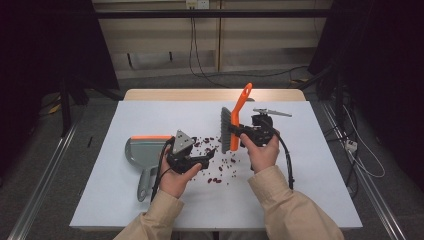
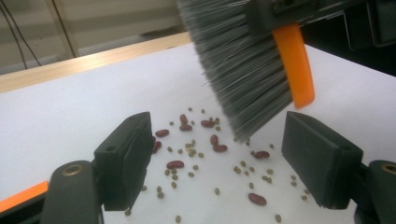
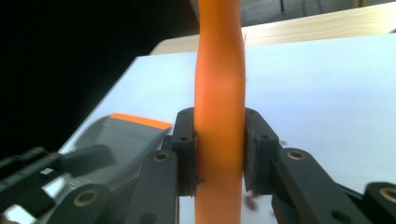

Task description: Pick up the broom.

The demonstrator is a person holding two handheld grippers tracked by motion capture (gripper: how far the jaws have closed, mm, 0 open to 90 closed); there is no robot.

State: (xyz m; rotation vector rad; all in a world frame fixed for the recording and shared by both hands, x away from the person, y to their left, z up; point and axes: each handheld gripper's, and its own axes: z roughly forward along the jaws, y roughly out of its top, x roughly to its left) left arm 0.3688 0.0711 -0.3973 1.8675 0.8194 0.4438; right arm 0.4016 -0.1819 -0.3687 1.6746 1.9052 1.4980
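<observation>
Sweeping stage, brush raised over the spill. We read the work in hand as gathering the scattered beans (image 1: 216, 159) on the desk (image 1: 150, 200) into the dustpan (image 1: 142, 150), and we judge it barely begun, since the beans lie loose between the two hands and the pan looks bare.

The right tongs (image 1: 245, 134) pinch the orange handle of the brush (image 1: 235, 122); in the right gripper view the two jaws press flat against either side of the handle (image 3: 219, 140). The brush hangs nearly upright, bristles (image 2: 238, 74) down, their tips just above the far edge of the beans (image 2: 187, 154) (whether they touch the desk we cannot tell).

The left tongs (image 1: 202, 161) are spread, holding nothing, and hover low over the beans, beside the dustpan.

The next move, in our judgement, calls for the left tongs to take the grey pan handle (image 1: 145, 182) and steady its orange lip (image 1: 150, 137) on the desk, while the right hand (image 1: 262, 152) lowers the bristles behind the beans and draws them towards the pan.

Both forearms enter from the near edge, sleeves (image 1: 290, 210) resting low, wrists turned inward towards each other.
</observation>
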